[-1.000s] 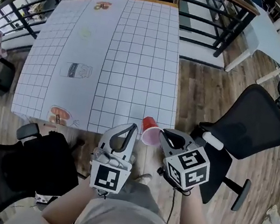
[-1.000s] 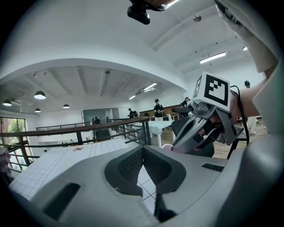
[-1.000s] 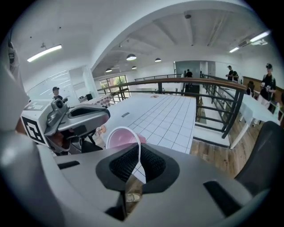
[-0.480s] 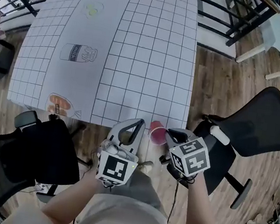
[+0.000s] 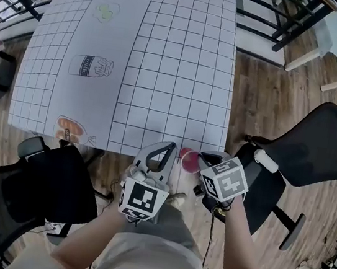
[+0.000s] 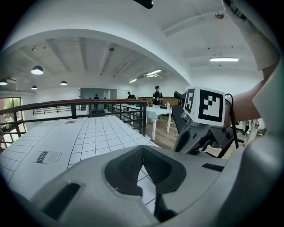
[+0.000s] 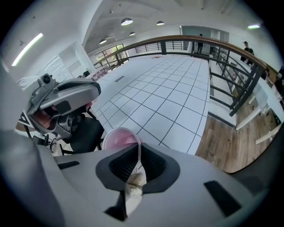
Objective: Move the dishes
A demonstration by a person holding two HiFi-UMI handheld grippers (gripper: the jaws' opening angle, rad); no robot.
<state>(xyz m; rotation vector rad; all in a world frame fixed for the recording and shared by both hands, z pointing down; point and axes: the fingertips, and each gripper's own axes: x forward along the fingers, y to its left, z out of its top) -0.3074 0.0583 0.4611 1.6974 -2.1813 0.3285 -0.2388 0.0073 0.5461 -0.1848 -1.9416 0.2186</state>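
Note:
My right gripper [image 5: 199, 161] is shut on the rim of a red plastic cup [image 5: 187, 160], which it holds on its side just off the near edge of the table [image 5: 166, 68]. In the right gripper view the cup's thin wall [image 7: 119, 137] is pinched between the pads, with its pink inside facing the camera. My left gripper [image 5: 169, 145] hovers just left of the cup with its jaws shut and nothing between them [image 6: 142, 147]. No other dishes show on the table.
The table carries a white grid cloth with printed pictures, including a bottle [image 5: 90, 66]. A black office chair [image 5: 317, 147] stands at the right and another black chair [image 5: 41, 187] at the lower left. A dark railing [image 5: 265, 35] runs beyond the table, over a wood floor.
Both grippers and the cup have moved slightly toward the table's near edge. The right gripper has kept its hold on the cup and the left has stayed shut.

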